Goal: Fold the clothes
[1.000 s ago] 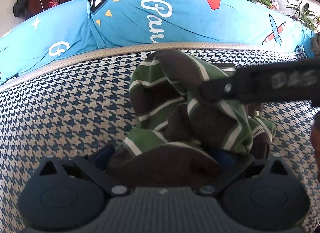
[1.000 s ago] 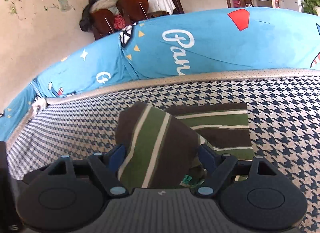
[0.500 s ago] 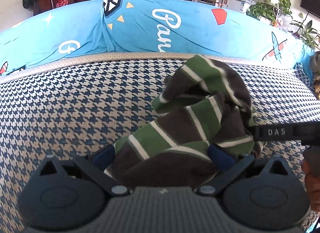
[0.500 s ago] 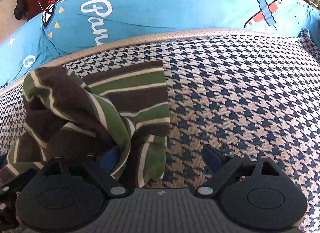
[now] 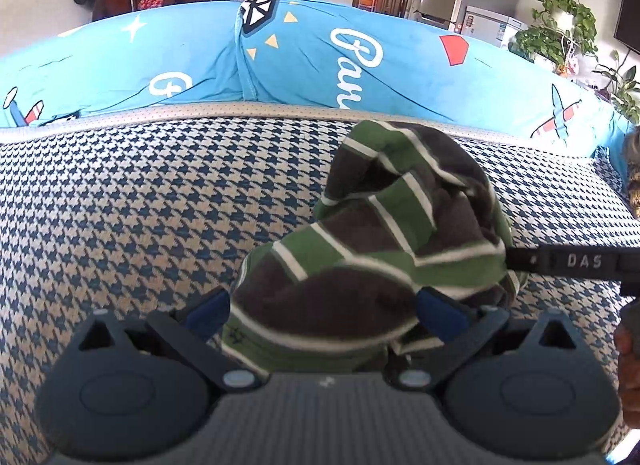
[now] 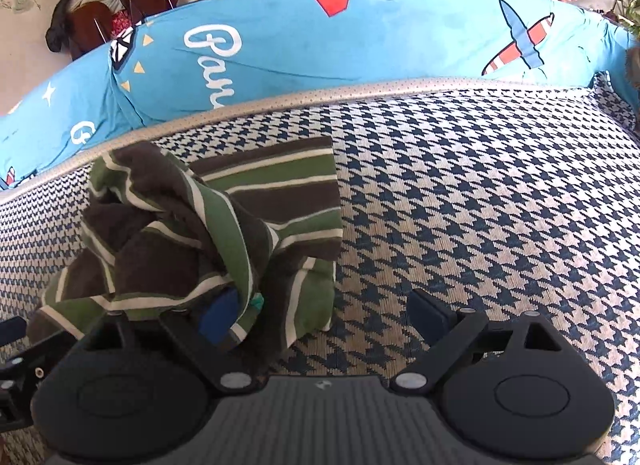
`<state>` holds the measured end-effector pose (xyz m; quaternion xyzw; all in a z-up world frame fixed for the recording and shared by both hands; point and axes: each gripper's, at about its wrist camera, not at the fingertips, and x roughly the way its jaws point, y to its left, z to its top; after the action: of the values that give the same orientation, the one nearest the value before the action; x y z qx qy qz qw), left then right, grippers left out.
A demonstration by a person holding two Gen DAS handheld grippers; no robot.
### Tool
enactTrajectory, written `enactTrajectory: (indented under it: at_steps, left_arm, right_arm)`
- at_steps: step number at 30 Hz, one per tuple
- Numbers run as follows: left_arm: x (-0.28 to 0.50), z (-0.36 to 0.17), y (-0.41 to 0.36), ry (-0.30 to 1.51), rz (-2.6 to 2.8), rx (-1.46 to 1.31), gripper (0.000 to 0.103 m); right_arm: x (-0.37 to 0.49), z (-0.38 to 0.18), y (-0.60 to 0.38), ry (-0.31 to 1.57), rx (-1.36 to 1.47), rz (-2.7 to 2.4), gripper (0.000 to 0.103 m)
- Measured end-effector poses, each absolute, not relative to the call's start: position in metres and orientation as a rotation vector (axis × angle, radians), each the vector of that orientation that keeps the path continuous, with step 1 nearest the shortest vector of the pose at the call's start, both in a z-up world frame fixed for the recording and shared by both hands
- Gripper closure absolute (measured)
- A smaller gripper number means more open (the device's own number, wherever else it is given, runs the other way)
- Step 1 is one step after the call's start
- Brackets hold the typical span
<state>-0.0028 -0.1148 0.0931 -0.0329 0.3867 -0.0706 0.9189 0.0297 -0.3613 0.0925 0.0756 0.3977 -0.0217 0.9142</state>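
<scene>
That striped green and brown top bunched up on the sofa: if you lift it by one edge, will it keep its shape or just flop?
The striped top will probably flop: it already sags in soft folds over the left gripper. It looks like thick knit, so likely not slippery. The flat part on the houndstooth cover would likely drag along.

The garment point(image 5: 384, 249) is striped green and dark brown with thin white lines — mid-frame. Under it, the cover point(image 5: 140, 205) is navy-and-beige houndstooth; across the top, the sheet point(image 5: 304, 57) is bright blue — white lettering, red shapes.
</scene>
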Motion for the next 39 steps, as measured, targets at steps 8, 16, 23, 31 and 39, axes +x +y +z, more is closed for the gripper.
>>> enactTrajectory:
  at_steps: [8,16,23,31,39]
  left_arm:
    - [-0.019,0.096,-0.113,0.815,-0.116,-0.056,0.0]
    - [-0.031,0.101,-0.118,0.841,-0.089,-0.046,0.0]
    - [-0.04,0.102,-0.124,0.862,-0.056,-0.036,0.0]
    - [-0.051,0.106,-0.13,0.876,-0.041,-0.014,0.0]
    - [-0.062,0.11,-0.13,0.887,-0.015,-0.029,0.0]
  right_arm:
    - [0.012,0.099,-0.361,0.804,0.21,-0.014,0.012]
    - [-0.002,0.102,-0.362,0.803,0.231,0.005,0.012]
    - [-0.012,0.102,-0.362,0.808,0.235,0.031,0.012]
    - [-0.022,0.103,-0.364,0.813,0.231,0.032,0.012]
    - [-0.032,0.104,-0.36,0.813,0.202,0.033,0.011]
